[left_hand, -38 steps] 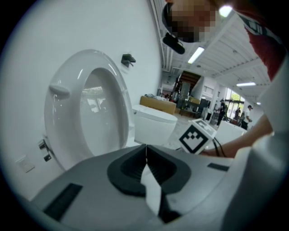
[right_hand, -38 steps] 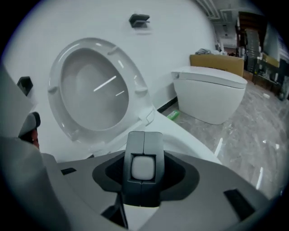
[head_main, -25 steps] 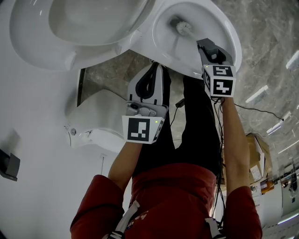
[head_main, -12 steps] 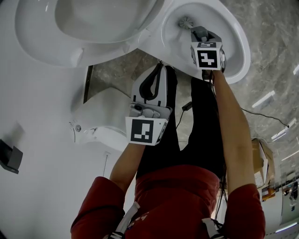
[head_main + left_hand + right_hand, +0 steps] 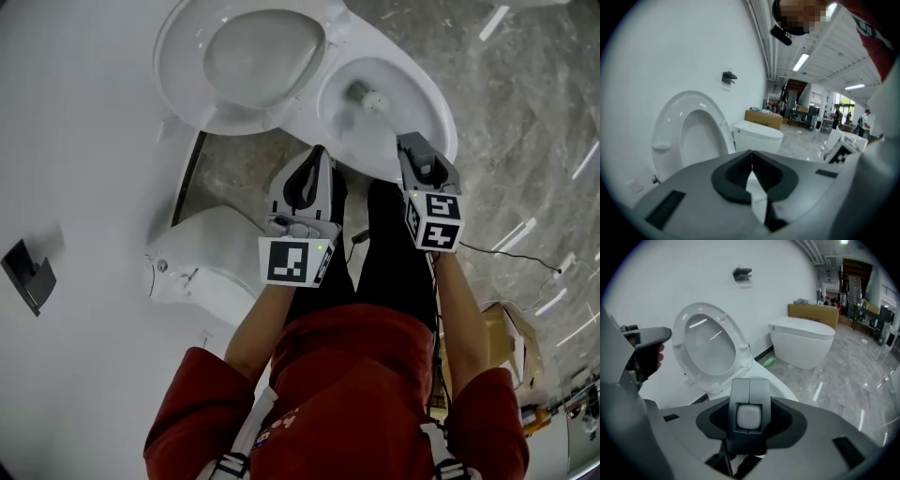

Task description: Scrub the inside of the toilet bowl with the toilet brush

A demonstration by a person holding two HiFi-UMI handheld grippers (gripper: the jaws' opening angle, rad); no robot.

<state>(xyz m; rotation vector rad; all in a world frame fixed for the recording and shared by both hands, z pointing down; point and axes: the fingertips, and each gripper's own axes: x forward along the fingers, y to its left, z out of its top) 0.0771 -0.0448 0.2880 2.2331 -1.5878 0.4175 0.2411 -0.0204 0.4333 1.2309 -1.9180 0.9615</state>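
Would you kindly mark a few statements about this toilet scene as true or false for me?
1. The seat is raised. True.
2. The left tongs grip the toilet brush. False: they are shut on nothing, and the right tongs are shut on its handle.
3. Seen from above, the brush's head lies within the rim of the bowl. True.
4. No other toilet is in view. False: a second toilet stands beside this one.

The toilet brush (image 5: 367,97) sits in toilet bowl (image 5: 410,94), lid (image 5: 248,61) behind.
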